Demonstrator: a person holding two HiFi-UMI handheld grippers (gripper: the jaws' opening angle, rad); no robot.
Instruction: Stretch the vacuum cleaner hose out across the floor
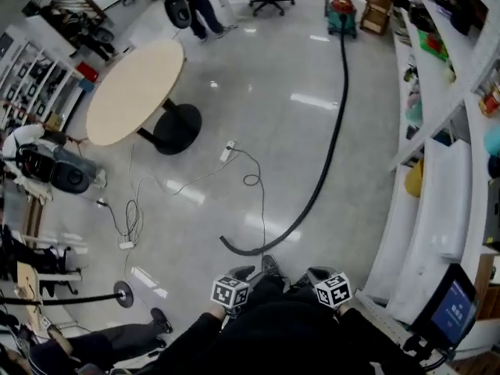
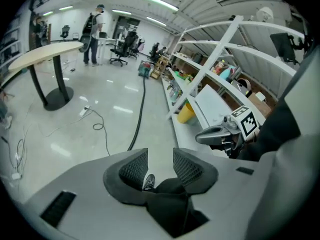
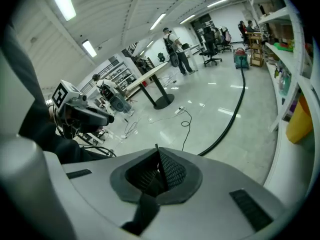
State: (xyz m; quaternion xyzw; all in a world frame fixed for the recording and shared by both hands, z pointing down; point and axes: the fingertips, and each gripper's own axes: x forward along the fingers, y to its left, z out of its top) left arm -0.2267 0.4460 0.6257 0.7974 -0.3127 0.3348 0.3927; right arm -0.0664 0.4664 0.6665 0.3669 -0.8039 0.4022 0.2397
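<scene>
Vacuum cleaner hose (image 1: 335,141) is down on the pale floor, and it covers a lot of ground. It starts at the vacuum cleaner (image 1: 341,12), parked at the far end of the room beside the shelving (image 1: 437,92), and runs along the right side of the open floor in one long, gentle bow. Then it sweeps in towards the person's feet, and the free end (image 1: 224,242) hooks back in a short curl just ahead of a shoe (image 1: 269,266).

Neither tool has hold of it. The left gripper (image 2: 160,159) has its jaws apart with nothing between the pads; only the floor and the shoe show through the gap. The right gripper (image 3: 158,154) has its jaws pressed together, empty. Both are held close in front of the body and pointing down at the floor, with the hose lying apart from them.

My read is that the bulk of the job looks done, since most of the hose's length is laid out with no coils or kinks. What's left, if anything, is that hooked tail and the slight bow. Taking up the free end and drawing it straight would finish the line. A thin cable (image 1: 251,180) loops on the floor near the round table (image 1: 133,88), clear of the hose.
</scene>
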